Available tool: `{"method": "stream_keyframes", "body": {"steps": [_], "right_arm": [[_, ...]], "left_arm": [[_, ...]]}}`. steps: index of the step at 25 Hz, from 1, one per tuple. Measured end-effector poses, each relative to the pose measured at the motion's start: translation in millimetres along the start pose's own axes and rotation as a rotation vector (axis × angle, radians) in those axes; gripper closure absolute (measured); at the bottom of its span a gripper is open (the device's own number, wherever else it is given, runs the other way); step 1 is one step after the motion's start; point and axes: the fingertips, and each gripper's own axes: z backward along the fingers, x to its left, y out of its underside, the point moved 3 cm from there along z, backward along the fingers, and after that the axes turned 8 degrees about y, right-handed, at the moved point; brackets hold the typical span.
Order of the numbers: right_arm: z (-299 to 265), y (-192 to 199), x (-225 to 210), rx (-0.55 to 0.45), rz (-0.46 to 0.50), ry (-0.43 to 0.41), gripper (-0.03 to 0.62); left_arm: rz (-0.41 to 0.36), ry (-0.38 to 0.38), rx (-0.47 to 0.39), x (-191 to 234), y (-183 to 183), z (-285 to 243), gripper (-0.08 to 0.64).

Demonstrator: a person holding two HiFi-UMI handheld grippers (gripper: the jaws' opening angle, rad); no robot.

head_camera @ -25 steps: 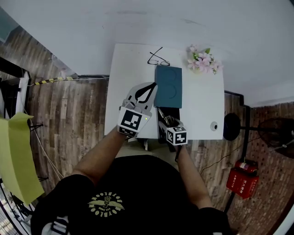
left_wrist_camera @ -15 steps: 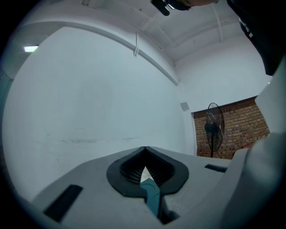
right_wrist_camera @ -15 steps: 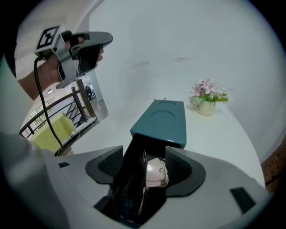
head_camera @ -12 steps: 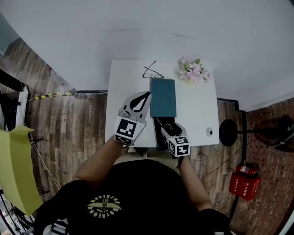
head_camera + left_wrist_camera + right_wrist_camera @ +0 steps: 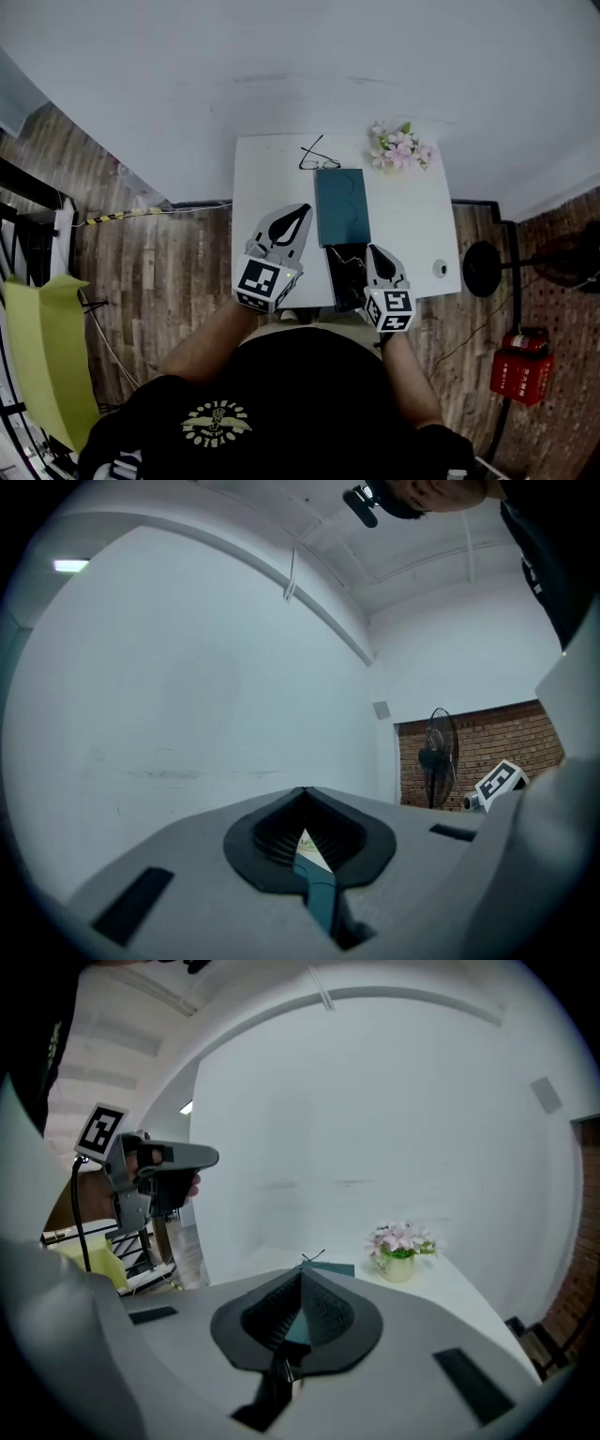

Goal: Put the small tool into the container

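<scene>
Now we hold the left gripper [image 5: 305, 209] fingers closed, the right gripper [image 5: 376, 250] fingers closing shut on nothing clearly gripped — both over the white bench [image 5: 412, 225].

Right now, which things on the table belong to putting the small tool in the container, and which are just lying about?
Job: black container, right gripper; the tool itself I can't make out.
Lying about: glasses, flowers, teal case, small round object.

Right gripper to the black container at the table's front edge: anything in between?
Nothing visible. The right gripper, jaws shut, hangs at the right edge of the black container. The teal case lies beyond the container, farther back on the table, not between them.
</scene>
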Motion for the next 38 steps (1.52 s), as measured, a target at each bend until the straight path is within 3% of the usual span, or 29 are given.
{"method": "stream_keyframes", "body": {"steps": [6, 12, 21, 30, 38], "right_arm": [[14, -55, -9, -0.104, 0.053, 0.033, 0.591], [23, -99, -14, -0.148, 0.049, -0.003, 0.591], [43, -154, -25, -0.231, 0.098, -0.122, 0.591], [70, -190, -63, -0.302, 0.132, -0.226, 0.591], [54, -192, -73, -0.302, 0.147, -0.374, 0.591]], "left_arm": [[0.000, -0.004, -0.029, 2, -15, 4, 0.552], [0.004, -0.019, -0.059, -5, -33, 7, 0.552], [-0.068, -0.072, -0.068, -33, -63, -13, 0.552], [-0.082, -0.121, -0.106, -79, -99, -37, 0.552], [-0.074, -0.276, -0.051, -87, -87, -37, 0.552]]}}
